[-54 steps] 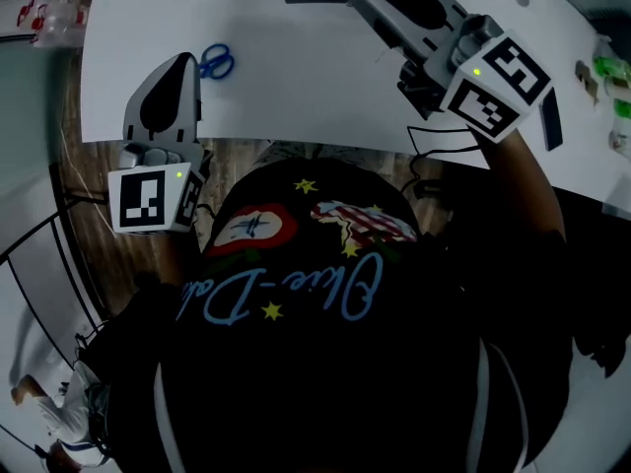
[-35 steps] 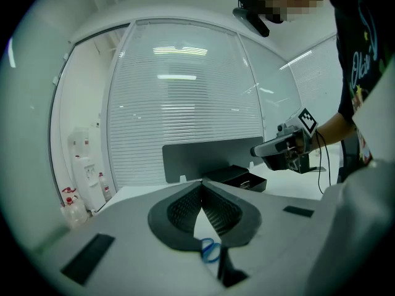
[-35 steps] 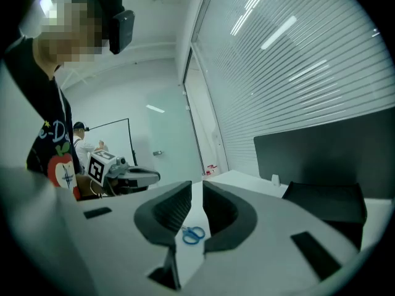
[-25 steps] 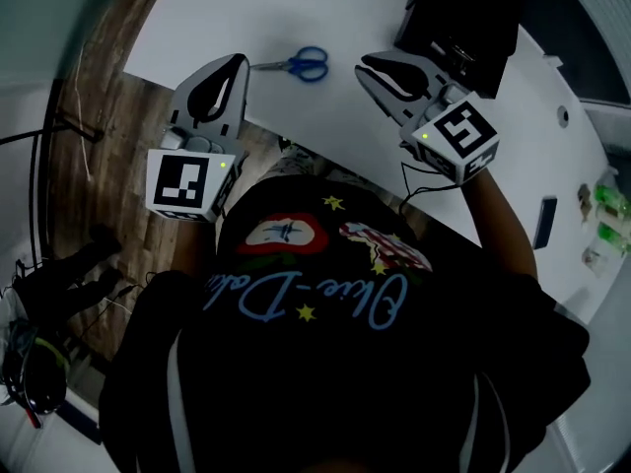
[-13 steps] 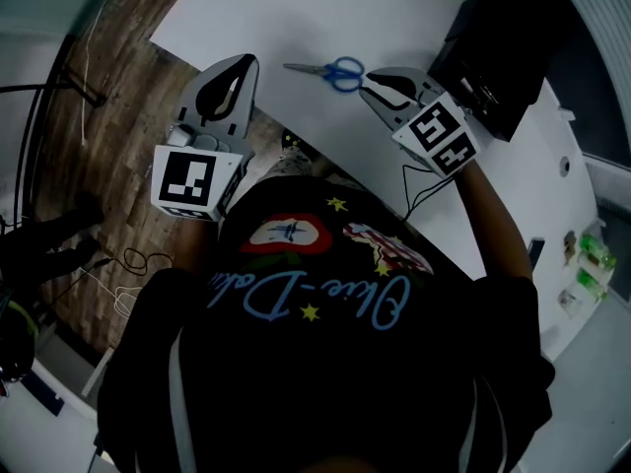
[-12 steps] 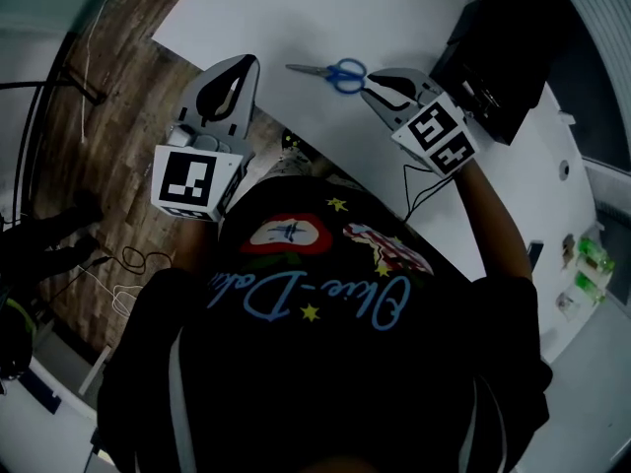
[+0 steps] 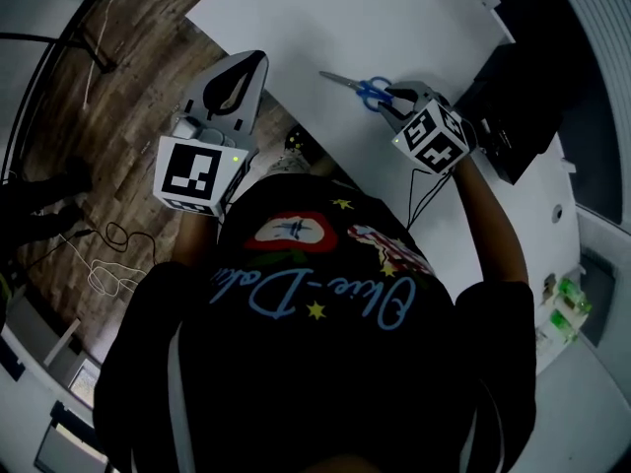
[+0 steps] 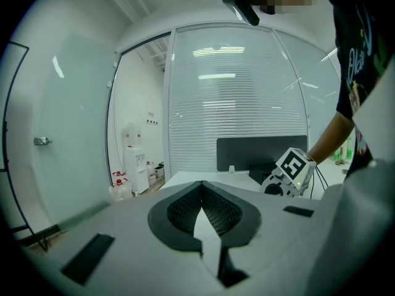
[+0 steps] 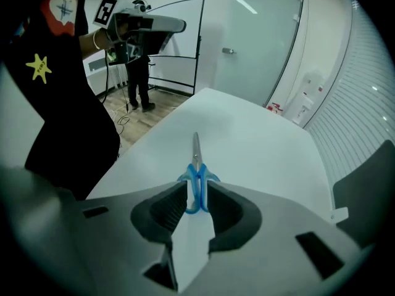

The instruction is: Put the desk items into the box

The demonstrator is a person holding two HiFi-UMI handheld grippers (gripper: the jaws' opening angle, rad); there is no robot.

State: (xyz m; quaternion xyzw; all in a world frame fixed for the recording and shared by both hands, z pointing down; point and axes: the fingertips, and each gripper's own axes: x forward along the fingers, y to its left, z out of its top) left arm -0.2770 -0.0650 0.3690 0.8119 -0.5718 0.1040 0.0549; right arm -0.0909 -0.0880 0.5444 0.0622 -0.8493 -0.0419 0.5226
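Blue-handled scissors (image 7: 360, 86) lie on the white table (image 7: 394, 18), blades pointing away from the black box (image 7: 518, 101). My right gripper (image 7: 394, 97) points steeply down over their handles. In the right gripper view the blue handles (image 9: 196, 187) sit between the jaws of my right gripper (image 9: 196, 193), which have just been opening and stand open on either side of them. My left gripper (image 7: 251, 65) hovers at the table's near edge, left of the scissors. Its jaws (image 8: 201, 185) meet at the tips with nothing between them.
The black box stands open on the table just right of my right hand. Green bottles (image 7: 562, 304) sit further right. Wood floor with cables (image 7: 108, 264) lies left of the table. A person's dark shirt fills the lower head view.
My right gripper has come down and left onto the scissors' handles, tilting steeply downward. The left gripper has shifted a little along the table edge.
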